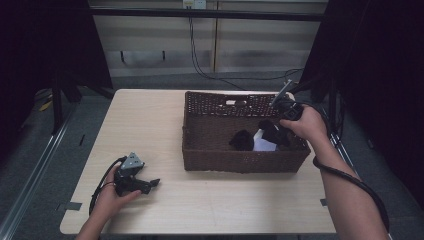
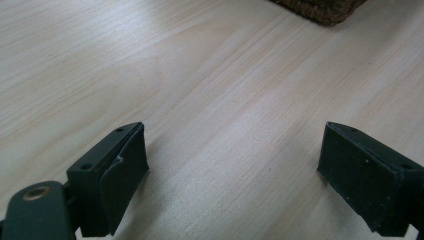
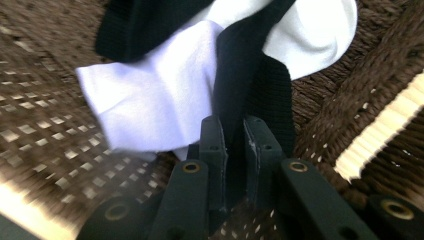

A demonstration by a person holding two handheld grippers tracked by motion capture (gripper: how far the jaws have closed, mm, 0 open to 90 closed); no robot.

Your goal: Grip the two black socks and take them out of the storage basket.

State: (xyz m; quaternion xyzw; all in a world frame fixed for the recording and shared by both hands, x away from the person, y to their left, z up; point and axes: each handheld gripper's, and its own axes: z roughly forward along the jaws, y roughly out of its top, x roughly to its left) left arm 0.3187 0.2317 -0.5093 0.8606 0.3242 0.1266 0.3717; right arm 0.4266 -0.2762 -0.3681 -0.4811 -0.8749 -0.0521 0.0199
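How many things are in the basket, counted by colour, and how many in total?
Black cloth pieces: 2, one loose, one pinched by the right hand-held gripper
White cloth: 1
Total in the basket: 3

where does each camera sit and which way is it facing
High view: above the person's side, looking forward and down on the table; both forearms, left claw.
Left gripper view: on the left claw, looking along open jaws over bare tabletop.
Right gripper view: on the right claw, looking into the wicker basket, jaws shut on black fabric over white cloth.
Shared: the basket and the cloths.
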